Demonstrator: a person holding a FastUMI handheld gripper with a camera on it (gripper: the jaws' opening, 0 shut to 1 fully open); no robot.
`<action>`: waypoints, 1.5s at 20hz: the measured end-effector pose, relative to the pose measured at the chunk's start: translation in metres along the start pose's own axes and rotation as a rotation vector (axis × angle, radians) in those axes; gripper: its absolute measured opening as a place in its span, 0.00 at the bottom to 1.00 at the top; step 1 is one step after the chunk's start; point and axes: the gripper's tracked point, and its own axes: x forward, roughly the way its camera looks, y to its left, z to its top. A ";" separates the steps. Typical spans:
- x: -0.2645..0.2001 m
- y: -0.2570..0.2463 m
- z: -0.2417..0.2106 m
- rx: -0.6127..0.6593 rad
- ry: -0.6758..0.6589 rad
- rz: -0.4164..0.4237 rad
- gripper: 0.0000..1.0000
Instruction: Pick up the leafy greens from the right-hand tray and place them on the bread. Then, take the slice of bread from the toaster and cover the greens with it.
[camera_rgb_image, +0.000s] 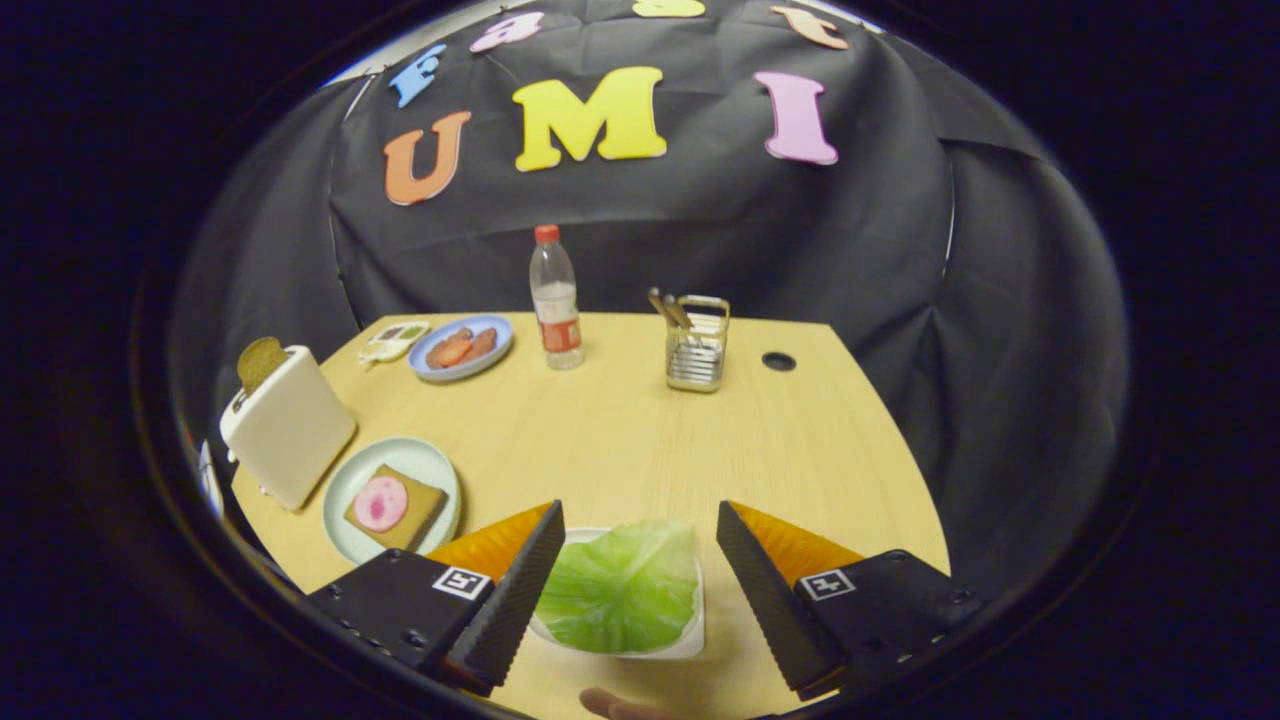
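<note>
A green leaf (620, 590) lies in a small white tray (690, 640) on the wooden table, right between my two fingers. My gripper (640, 520) is open above it, with a finger on each side of the leaf and not touching it. To the left of the fingers a pale green plate (365, 475) holds a slice of bread (425, 505) topped with a round pink slice of meat (380, 503). Further left stands a white toaster (290, 425) with a slice of bread (260, 362) sticking out of its top.
At the back of the table stand a clear bottle with a red cap (555, 298), a wire holder with utensils (697, 345), a blue plate with red food (460, 347) and a small white dish (393, 340). A round hole (778, 361) is in the table top. A fingertip (620, 707) shows below the tray.
</note>
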 end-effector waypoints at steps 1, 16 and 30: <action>0.009 -0.001 -0.009 0.016 0.037 0.014 0.96; 0.069 -0.013 -0.053 0.142 0.281 0.079 0.29; 0.018 0.013 -0.011 -0.034 0.117 -0.018 0.00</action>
